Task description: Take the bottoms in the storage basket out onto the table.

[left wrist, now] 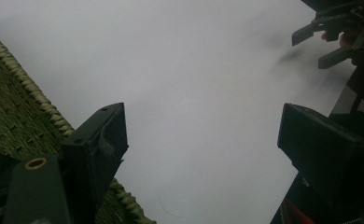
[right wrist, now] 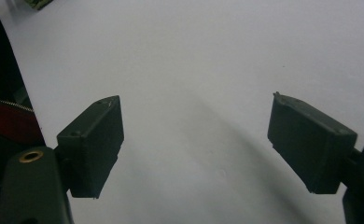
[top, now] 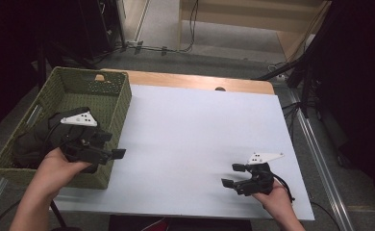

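1. Bench (top: 200, 139): a white sheet covers most of its top, with a strip of bare wood along the far edge. The sheet gives a plain working surface, and the middle of it carries nothing. All places below are given relative to the basket.

2. Basket (top: 113, 125): a green woven bin standing on the bench's left end, its long side running away from the person. It probably sits there so that the left hand can reach into it without crossing the bench.

3. Dark cloth (top: 34, 139): a crumpled dark bundle lying inside the basket at its near end, against the left wall. This appears to be the thing being worked on, judging by the hand nearest it. What kind of cloth it is cannot be told.

4. Left gripper (top: 113, 144): held above the basket's near right corner and pointing away from it, toward the open bench. Its fingers (left wrist: 103, 140) stand wide with nothing between them; the cloth lies behind and below them, not touching. In the left gripper view the basket's rim (left wrist: 28, 86) runs beside the left finger.

5. Right gripper (top: 233, 174): well apart from the basket, near the bench's near right corner, apparently waiting. Its fingers (right wrist: 94, 144) are spread wide over bare white sheet and hold nothing.
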{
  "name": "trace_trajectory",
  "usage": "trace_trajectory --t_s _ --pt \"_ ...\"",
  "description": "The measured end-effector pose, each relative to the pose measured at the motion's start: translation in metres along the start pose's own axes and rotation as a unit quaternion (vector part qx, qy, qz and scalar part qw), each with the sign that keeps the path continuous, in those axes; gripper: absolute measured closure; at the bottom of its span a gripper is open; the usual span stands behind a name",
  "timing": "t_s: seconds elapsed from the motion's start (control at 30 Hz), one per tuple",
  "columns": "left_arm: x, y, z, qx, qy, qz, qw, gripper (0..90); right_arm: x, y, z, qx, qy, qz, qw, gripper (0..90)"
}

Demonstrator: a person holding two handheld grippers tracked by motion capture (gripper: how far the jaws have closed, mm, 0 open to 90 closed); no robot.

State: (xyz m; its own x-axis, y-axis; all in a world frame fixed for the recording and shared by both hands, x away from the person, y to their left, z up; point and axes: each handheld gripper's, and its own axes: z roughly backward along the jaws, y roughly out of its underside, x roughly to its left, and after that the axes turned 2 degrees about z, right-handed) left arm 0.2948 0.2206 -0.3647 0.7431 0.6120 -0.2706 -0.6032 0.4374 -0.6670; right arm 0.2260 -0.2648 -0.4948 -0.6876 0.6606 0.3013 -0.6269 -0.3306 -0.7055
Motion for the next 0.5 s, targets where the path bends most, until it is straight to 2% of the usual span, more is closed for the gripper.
trace_trajectory --t_s 0.03,0.17,0.3,0.33,0.5 --pt "0.002 -0.004 0.002 -0.006 -0.001 -0.01 0.9999 16.8 0.0 -0.001 -0.002 0.001 -0.004 0.002 1.0 17.0" --pt "0.007 -0.009 0.005 -0.01 0.001 -0.013 0.9999 16.9 0.001 -0.003 -0.004 0.002 -0.008 0.004 1.0 17.0" --pt "0.013 -0.015 0.008 -0.008 -0.006 -0.01 0.9999 16.9 0.0 -0.003 -0.004 0.001 -0.009 0.004 1.0 17.0" --pt "0.015 -0.016 0.009 -0.008 -0.014 -0.008 0.9998 16.9 0.0 -0.004 -0.004 0.001 -0.009 0.005 0.9999 17.0" --pt "0.021 -0.017 0.009 -0.002 -0.017 -0.01 0.9998 16.9 0.0 -0.004 -0.005 0.0 -0.011 0.008 0.9999 16.9"
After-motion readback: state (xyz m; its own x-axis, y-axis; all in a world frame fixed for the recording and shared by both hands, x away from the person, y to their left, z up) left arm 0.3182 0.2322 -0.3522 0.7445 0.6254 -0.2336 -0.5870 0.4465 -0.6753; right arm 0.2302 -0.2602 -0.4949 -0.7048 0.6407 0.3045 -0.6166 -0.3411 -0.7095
